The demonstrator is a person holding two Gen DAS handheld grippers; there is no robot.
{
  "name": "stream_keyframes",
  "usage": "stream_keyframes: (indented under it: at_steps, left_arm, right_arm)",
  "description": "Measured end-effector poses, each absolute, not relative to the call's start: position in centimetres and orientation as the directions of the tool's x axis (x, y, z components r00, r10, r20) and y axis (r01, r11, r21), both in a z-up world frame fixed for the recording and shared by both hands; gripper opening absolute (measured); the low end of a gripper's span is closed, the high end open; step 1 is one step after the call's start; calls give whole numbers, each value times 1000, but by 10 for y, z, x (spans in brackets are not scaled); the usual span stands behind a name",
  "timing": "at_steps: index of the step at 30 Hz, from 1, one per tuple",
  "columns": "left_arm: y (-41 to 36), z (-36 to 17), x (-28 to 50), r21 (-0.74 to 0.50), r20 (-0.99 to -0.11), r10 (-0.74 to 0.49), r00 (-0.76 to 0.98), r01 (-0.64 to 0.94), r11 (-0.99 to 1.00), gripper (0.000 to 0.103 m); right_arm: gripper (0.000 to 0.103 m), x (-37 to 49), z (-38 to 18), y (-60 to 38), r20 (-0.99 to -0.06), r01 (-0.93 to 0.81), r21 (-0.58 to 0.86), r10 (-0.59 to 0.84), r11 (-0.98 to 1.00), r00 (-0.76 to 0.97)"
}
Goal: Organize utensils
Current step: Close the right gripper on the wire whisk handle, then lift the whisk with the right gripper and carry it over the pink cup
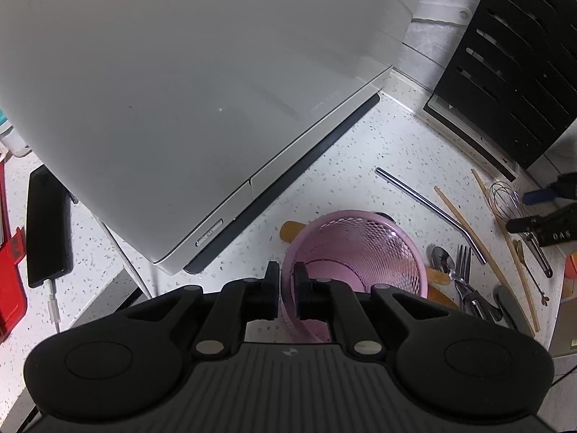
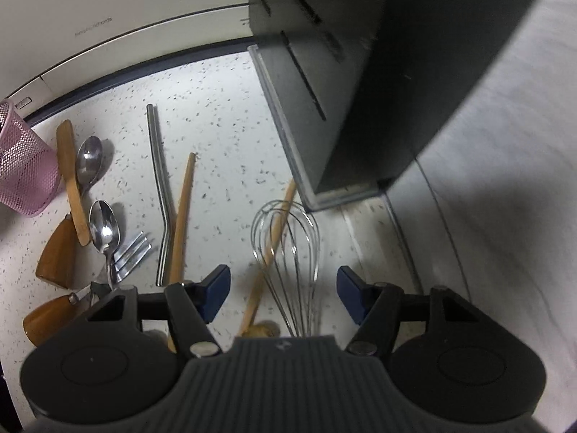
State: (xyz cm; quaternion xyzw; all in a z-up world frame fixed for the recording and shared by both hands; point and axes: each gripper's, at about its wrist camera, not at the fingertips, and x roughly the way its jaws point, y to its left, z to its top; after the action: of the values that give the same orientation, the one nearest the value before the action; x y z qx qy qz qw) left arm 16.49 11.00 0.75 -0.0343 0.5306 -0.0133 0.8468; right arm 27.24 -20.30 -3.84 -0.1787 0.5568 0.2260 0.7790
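Here we count two spoons, one whisk; left gripper pinches the one pink basket rim, right gripper fingers spread.

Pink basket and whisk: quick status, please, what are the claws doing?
Left claw shut on pink basket rim. Right claw open, straddling whisk, no grip. Wooden chopstick crosses under whisk wires.

Your white speckled desk carries a pink mesh cup, bent steel straw, wire whisk, spoons, fork and wooden-handled utensils.
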Motion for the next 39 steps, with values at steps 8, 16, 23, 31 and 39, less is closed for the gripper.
stream_keyframes:
  at_steps: [8, 16, 23, 31, 39]
  left_arm:
    - [111, 7, 165, -87, -896, -78, 436, -2, 996, 8]
    - [113, 7, 164, -99, -896, -91, 436, 4, 995, 8]
    - [113, 7, 164, -104, -896, -95, 434, 4, 995, 8]
    - [112, 7, 164, -102, -896, -94, 434, 4, 995, 9]
    - [111, 7, 163, -95, -897, -86, 434, 2, 995, 9]
  right_arm:
    - [54, 282, -50, -190, -961, -571, -24, 138, 821, 239]
    - [40, 284, -55, -189, -962, -558, -4, 149, 830, 230]
    - [37, 281, -44, -196, -954, -545, -15, 151, 838, 258]
    - [37, 259, -19, -207, -941, -552, -5, 183, 834, 285]
    - [37, 247, -4, -209, -931, -565, -13, 197, 825, 308]
